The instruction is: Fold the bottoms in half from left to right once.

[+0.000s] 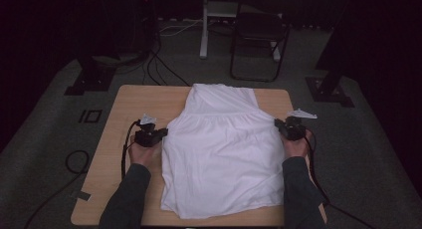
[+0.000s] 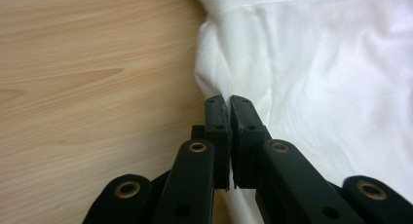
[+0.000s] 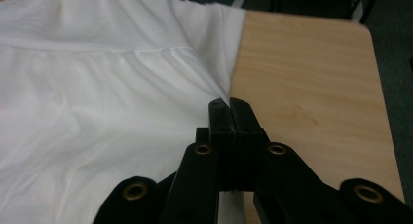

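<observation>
A white garment [image 1: 224, 149] lies spread flat on the wooden table [image 1: 129, 102], its narrower top towards the far edge. My left gripper [image 1: 164, 133] sits at the garment's left edge, about halfway up; in the left gripper view the jaws are shut, pinching the white cloth edge [image 2: 214, 83] at the left gripper's tips [image 2: 228, 99]. My right gripper [image 1: 277, 124] is at the garment's right edge, level with the gathered seam. In the right gripper view the right gripper [image 3: 229, 103] has its jaws pressed together on the white cloth edge [image 3: 221, 85].
Bare wood [image 1: 104, 179] lies left of the garment, and a narrow strip [image 1: 278, 102] at its far right. Cables [image 1: 74, 162] trail from the grippers over the grey floor. Beyond the table stand a dark folding chair [image 1: 259, 35] and a white stand [image 1: 204, 25].
</observation>
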{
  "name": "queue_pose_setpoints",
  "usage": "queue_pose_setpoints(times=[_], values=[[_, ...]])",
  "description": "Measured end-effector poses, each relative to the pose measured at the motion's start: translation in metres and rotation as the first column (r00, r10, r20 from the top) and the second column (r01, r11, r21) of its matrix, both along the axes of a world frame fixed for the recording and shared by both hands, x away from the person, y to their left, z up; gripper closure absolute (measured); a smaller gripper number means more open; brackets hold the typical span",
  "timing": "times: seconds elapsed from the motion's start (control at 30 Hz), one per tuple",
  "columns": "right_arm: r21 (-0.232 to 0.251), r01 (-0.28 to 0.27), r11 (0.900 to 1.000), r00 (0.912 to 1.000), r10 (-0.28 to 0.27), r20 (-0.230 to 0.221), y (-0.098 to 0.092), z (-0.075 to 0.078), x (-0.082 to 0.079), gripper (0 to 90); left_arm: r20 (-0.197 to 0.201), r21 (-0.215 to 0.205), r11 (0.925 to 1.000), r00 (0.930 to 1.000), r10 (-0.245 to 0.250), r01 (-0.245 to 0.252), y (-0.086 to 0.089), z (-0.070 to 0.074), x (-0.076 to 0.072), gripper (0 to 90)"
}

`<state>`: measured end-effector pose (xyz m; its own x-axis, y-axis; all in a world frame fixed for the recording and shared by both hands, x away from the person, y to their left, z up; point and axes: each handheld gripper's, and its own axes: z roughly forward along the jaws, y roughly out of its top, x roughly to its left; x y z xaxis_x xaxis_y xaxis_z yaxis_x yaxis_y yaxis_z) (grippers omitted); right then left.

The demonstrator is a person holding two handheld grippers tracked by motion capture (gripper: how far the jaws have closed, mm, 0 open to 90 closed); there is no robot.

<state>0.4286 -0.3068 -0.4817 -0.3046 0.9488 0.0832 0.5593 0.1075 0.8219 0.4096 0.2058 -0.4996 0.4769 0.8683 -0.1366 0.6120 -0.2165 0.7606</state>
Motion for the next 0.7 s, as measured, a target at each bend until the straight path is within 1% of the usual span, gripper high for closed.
queue_pose_setpoints(times=[0.07,0.1,0.13,0.2,0.23,0.27,0.3,0.33,0.37,0.4,0.43,0.47,0.5,0.57,0.6,0.63,0.67,0.7], values=[[0.012,0.007,1.000,0.9998,-0.007,-0.021,-0.004,-0.009,0.000,88.5,-0.004,0.036,0.9993,1.0000,0.007,-0.007,-0.004,-0.003,0.000,87.4],[0.021,0.008,1.000,0.9990,-0.007,-0.045,-0.006,-0.016,-0.001,88.0,-0.007,0.039,0.9992,0.9999,0.009,-0.009,-0.005,-0.005,0.000,87.4],[0.016,0.004,1.000,0.9984,-0.003,-0.057,-0.005,-0.021,-0.001,88.1,-0.009,0.035,0.9994,0.9999,0.009,-0.009,-0.006,-0.006,0.001,87.4],[-0.010,-0.007,1.000,0.9972,0.006,-0.074,-0.004,-0.029,-0.002,88.6,-0.011,0.051,0.9986,0.9998,0.015,-0.014,-0.008,-0.007,0.001,87.3],[-0.022,-0.009,1.000,0.9969,0.007,-0.079,-0.003,-0.031,-0.002,88.6,-0.022,0.041,0.9989,0.9995,0.021,-0.021,-0.007,-0.007,0.002,87.3],[-0.018,-0.011,1.000,0.9969,0.010,-0.078,-0.003,-0.032,-0.002,88.2,-0.027,0.029,0.9994,0.9994,0.021,-0.020,-0.007,-0.007,0.002,87.1],[-0.010,-0.026,1.000,0.9973,0.025,-0.069,-0.002,-0.030,-0.003,85.6,-0.018,0.028,0.9995,0.9997,0.016,-0.016,-0.007,-0.005,0.002,87.0],[0.003,-0.055,0.998,0.9970,0.055,-0.054,-0.001,-0.028,-0.003,79.3,-0.007,0.027,0.9996,0.9999,0.009,-0.009,-0.008,-0.004,0.001,86.8],[0.008,-0.075,0.997,0.9957,0.075,-0.053,0.000,-0.026,-0.003,70.9,0.000,0.031,0.9995,1.0000,-0.001,0.001,-0.009,-0.004,0.001,86.5],[0.000,-0.092,0.996,0.9940,0.092,-0.059,0.003,-0.024,-0.002,68.8,0.001,0.039,0.9992,1.0000,-0.001,0.001,-0.010,-0.003,0.002,86.4],[-0.027,-0.100,0.995,0.9934,0.098,-0.059,0.006,-0.023,-0.001,70.1,0.001,0.035,0.9994,1.0000,0.001,-0.001,-0.011,-0.004,0.002,86.3],[-0.033,-0.114,0.993,0.9917,0.112,-0.064,0.008,-0.023,0.000,69.8,-0.002,0.027,0.9996,1.0000,-0.001,0.001,-0.011,-0.004,0.003,86.2],[-0.025,-0.124,0.992,0.9899,0.122,-0.073,0.009,-0.024,0.002,69.1,0.000,0.022,0.9997,1.0000,-0.004,0.004,-0.012,-0.005,0.003,86.0],[-0.039,-0.125,0.991,0.9870,0.120,-0.107,0.013,-0.028,0.008,65.3,-0.001,0.023,0.9997,1.0000,-0.009,0.009,-0.014,-0.007,0.004,85.9],[-0.048,-0.125,0.991,0.9853,0.118,-0.124,0.015,-0.030,0.011,73.9,-0.002,0.027,0.9995,0.9999,-0.014,0.014,-0.014,-0.007,0.004,85.7],[-0.054,-0.131,0.990,0.9839,0.123,-0.130,0.015,-0.032,0.012,85.5,-0.002,0.027,0.9995,0.9999,-0.016,0.016,-0.014,-0.007,0.004,85.8],[-0.079,-0.120,0.990,0.9867,0.110,-0.120,0.016,-0.031,0.012,88.8,0.000,0.030,0.9994,0.9999,-0.016,0.016,-0.013,-0.007,0.003,85.9],[-0.102,-0.086,0.991,0.9933,0.077,-0.086,0.015,-0.028,0.009,89.1,0.003,0.024,0.9996,0.9998,-0.017,0.017,-0.013,-0.006,0.003,86.2]])
